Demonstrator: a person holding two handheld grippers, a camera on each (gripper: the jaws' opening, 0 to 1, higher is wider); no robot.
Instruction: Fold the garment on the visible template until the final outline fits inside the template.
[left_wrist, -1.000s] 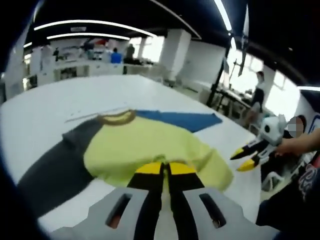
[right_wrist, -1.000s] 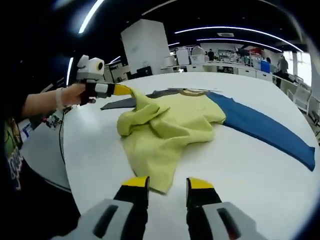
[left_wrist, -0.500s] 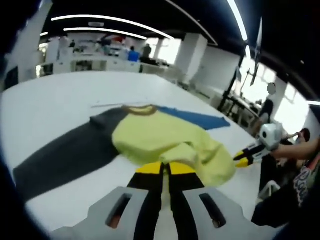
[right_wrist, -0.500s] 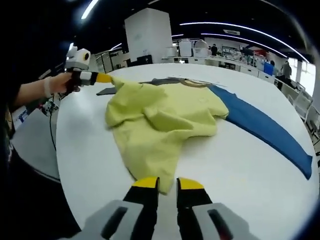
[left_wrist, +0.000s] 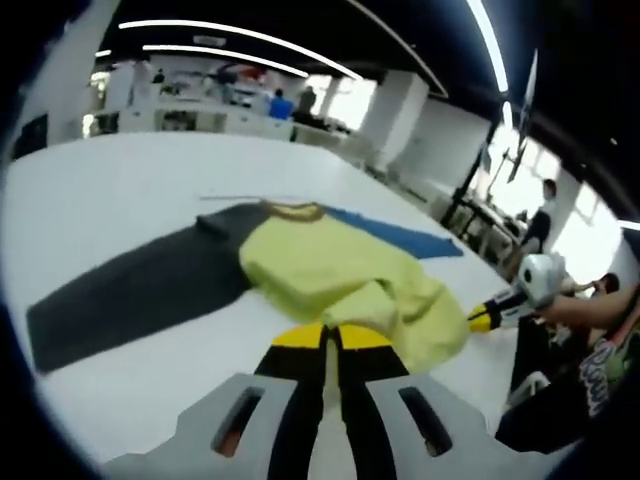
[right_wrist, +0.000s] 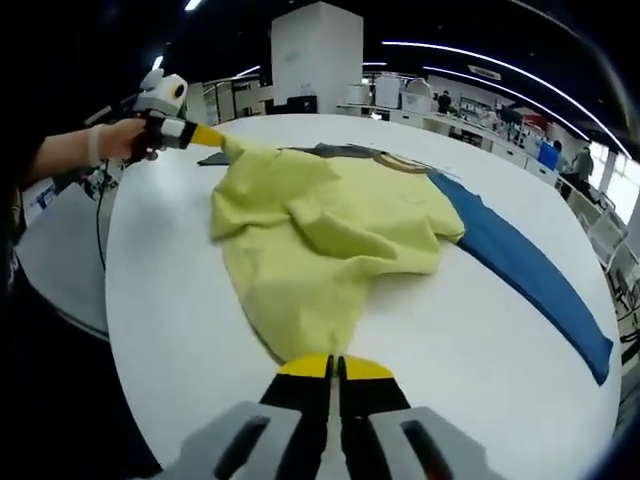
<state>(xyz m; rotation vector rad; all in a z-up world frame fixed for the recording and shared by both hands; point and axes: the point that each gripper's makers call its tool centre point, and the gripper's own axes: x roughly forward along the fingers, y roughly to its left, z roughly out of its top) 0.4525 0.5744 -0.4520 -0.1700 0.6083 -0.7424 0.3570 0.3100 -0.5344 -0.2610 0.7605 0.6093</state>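
Garment (right_wrist: 330, 240): yellow body, one dark grey sleeve (left_wrist: 140, 290), one blue sleeve (right_wrist: 520, 270), lying on white tabletop (right_wrist: 480, 370), centre of both views.

Left gripper view, left to right: grey sleeve spread flat at left; yellow body bunched at centre; left claw (left_wrist: 327, 336) at bottom centre, clenched on a yellow fold; right claw (left_wrist: 480, 318) entering at right, at the hem corner.

Right gripper view, left to right: left claw (right_wrist: 215, 138) at upper left, holding a yellow corner pulled taut; rumpled body at centre; right claw (right_wrist: 335, 368) at bottom centre, clamped on the lower hem point; blue sleeve trailing right.

Template: not distinguishable.

Risk, judged: uneven pull between the two pinches could skew or bunch the fold; thin fabric may slip free.
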